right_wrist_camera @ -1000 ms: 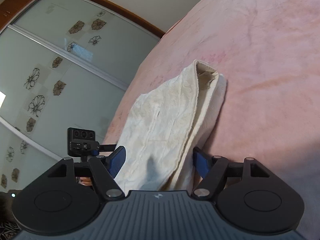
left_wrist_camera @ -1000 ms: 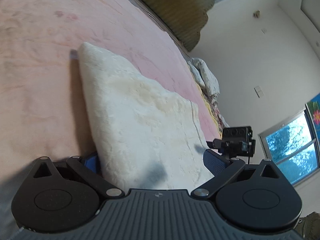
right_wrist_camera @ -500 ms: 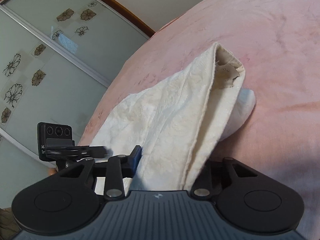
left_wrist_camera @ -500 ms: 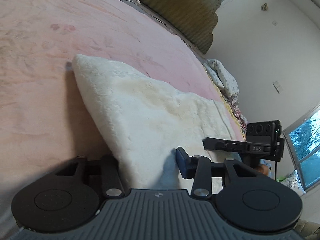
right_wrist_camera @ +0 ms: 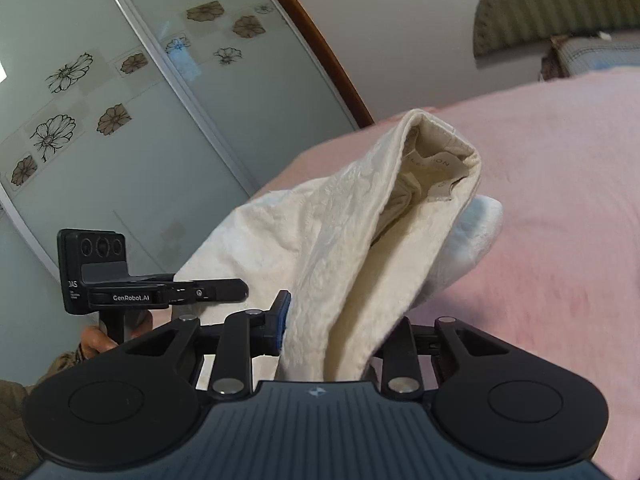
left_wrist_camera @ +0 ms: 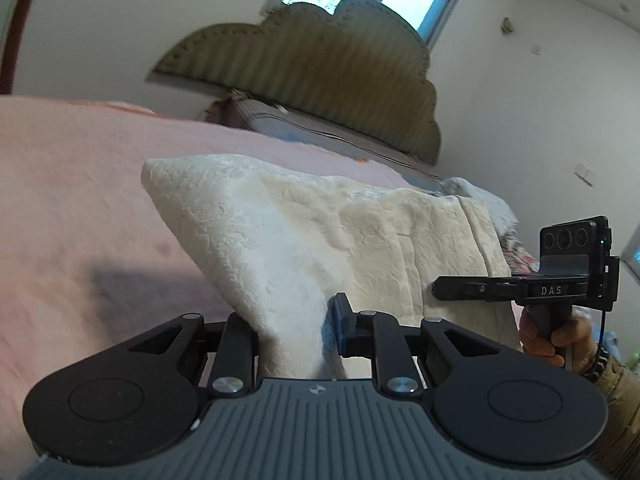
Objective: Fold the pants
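Above the pink bed (left_wrist_camera: 72,208): left tongs (left_wrist_camera: 294,328) and right tongs (right_wrist_camera: 332,328), just closed, pinching cream pants (left_wrist_camera: 320,232). Lift level, carry toward headboard (left_wrist_camera: 304,64) edge, keep layers aligned.

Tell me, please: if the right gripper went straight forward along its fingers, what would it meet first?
The cream pants themselves: the right gripper is shut on them, and the cloth rises directly ahead. Beyond it lies the pink bed cover, though depth is unclear.
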A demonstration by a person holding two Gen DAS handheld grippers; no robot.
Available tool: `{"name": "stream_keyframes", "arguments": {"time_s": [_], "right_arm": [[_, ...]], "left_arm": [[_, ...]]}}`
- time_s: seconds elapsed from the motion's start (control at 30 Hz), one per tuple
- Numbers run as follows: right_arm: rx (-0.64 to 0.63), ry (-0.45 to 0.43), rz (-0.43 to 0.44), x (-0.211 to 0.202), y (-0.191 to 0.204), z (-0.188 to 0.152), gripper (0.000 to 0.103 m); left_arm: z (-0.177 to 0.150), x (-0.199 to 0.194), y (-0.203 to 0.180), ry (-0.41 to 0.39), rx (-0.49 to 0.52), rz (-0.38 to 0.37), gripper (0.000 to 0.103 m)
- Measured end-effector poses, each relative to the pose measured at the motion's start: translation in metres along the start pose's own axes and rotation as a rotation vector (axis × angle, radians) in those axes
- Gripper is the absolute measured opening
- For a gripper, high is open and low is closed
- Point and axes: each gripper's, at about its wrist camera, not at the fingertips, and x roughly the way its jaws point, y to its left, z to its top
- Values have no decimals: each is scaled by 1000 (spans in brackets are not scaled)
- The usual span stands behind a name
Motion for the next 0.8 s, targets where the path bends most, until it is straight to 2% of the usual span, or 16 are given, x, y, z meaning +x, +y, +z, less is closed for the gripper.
{"name": "stream_keyframes", "arguments": {"time_s": [0.13, 0.27, 0.37, 0.4, 0.47, 0.53, 0.6, 0.7, 0.8], "right_arm": [[0, -3, -32, 43, -14, 33, 28], [78, 30, -84, 92, -48, 47, 28], [159, 80, -165, 117, -73, 41, 35], [181, 96, -190, 121, -79, 38, 43], [231, 97, -188, 117, -87, 31, 44], [249, 96, -180, 106, -90, 26, 49], [236, 98, -223, 91, -88, 21, 57], [170, 78, -322, 62, -75, 13, 59], [84, -7, -454, 32, -44, 3, 61]], "left_arm": [[25, 22, 22, 16, -3, 86, 22], [26, 57, 55, 92, -49, 160, 26], [19, 69, 78, 122, -80, 196, 40], [19, 68, 84, 116, -98, 189, 50], [16, 61, 91, 100, -113, 199, 63], [12, 50, 93, 92, -89, 255, 76], [10, 35, 93, 82, -87, 284, 80], [4, 7, 89, 59, -133, 319, 80], [-6, -18, 71, 28, -128, 342, 80]]}}
